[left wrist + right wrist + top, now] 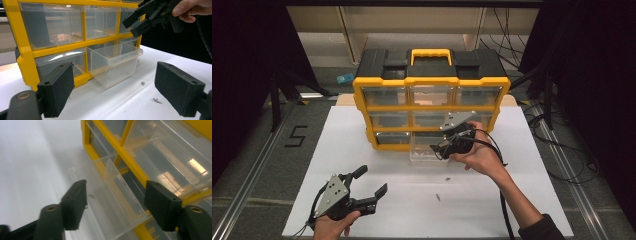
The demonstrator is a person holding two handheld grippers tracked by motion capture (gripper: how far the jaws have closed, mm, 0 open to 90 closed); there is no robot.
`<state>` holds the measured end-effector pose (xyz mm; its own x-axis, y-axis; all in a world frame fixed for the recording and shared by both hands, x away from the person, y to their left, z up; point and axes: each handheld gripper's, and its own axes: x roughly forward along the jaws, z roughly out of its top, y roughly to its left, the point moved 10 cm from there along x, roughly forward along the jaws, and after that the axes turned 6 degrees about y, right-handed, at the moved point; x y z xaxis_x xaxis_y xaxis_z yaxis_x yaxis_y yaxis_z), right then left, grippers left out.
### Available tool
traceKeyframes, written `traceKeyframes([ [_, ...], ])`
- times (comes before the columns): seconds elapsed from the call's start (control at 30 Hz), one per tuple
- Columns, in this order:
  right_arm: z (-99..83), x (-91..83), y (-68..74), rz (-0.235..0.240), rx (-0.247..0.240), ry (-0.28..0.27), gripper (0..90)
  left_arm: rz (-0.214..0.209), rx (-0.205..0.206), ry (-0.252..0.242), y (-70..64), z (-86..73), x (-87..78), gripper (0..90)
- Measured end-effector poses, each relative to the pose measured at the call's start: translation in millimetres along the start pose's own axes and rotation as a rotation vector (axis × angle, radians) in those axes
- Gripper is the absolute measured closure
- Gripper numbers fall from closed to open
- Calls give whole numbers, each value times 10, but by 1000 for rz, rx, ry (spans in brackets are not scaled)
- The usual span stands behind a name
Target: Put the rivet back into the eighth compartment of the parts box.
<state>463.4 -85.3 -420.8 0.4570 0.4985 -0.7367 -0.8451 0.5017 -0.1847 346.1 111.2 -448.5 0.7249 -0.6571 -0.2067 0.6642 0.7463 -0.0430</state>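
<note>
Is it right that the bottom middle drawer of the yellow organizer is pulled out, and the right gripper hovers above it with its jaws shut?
Not quite. The bottom middle drawer of the yellow organizer is pulled out, and the right gripper does hover above it, but its jaws are open, not shut. The right gripper view shows the two black jaws wide apart, with the clear drawer between them.

High view above, facing forward-down; both tongs views close — sharing the pulled-out drawer (426, 151) (115, 63) (107, 202).
</note>
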Motion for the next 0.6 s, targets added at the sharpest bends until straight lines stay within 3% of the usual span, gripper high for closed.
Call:
traceKeyframes([
  [0.27, -39, -215, 67, 11, -13, -34, 310, -1, -8, 0, -6, -3, -6, 160],
  [0.4, -123, -319, 113, 24, -23, -30, 310, -8, 12, -10, -3, 9, 6, 160],
  [0.6, -357, -326, 149, 14, -16, 19, 310, -3, 1, -4, -4, 1, 2, 160],
])
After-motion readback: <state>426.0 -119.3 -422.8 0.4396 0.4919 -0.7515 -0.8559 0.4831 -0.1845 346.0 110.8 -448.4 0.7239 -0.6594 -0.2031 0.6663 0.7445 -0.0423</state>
